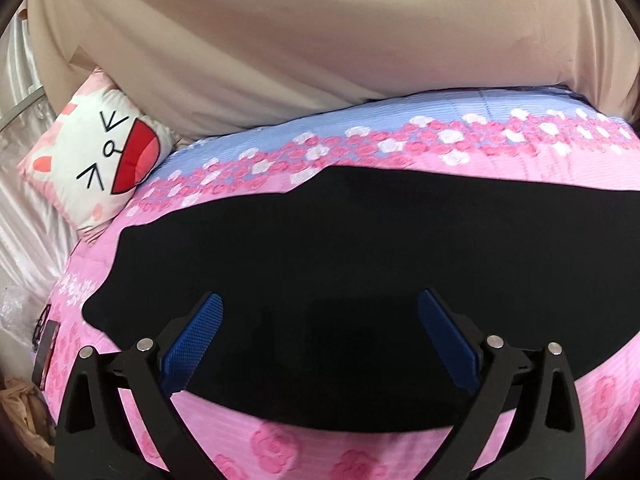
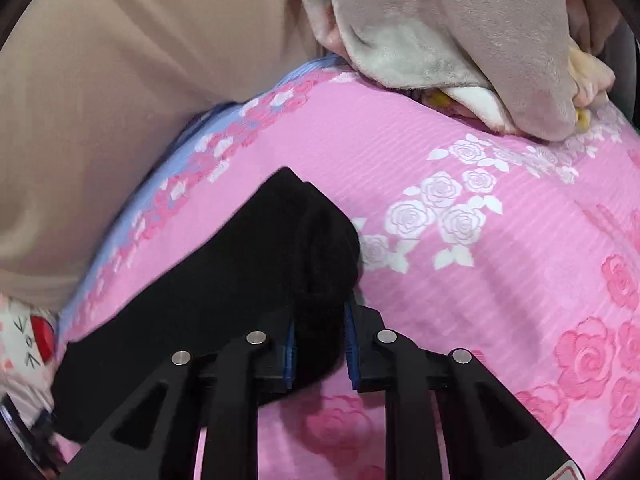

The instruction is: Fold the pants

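**Black pants lying on a rose-print bed, one gripper spread wide, the other pinching the cloth**

Nearest in the left wrist view, the left gripper (image 1: 320, 320) is hovering over the black pants (image 1: 340, 248) with its blue-padded fingers (image 1: 196, 336) spread wide, gripping nothing. The pants are lying flat across a pink bedspread (image 1: 280, 448) printed with roses.

In the right wrist view, the right gripper (image 2: 320, 344) is closing narrowly on a bunched end of the pants (image 2: 224, 272), black fabric filling the gap between its blue pads (image 2: 351, 350). The rest of the garment is trailing away to the left over the bedspread (image 2: 460, 280).

Farther back, the pink is giving way to a blue band (image 1: 340, 120) scattered with pink and white flowers. A white cartoon-face pillow (image 1: 100, 160) is leaning at the left edge. Beyond that, a beige draped fabric (image 1: 300, 40) is covering the background, and a grey plush blanket (image 2: 460, 40) is resting on the bed's far right corner.
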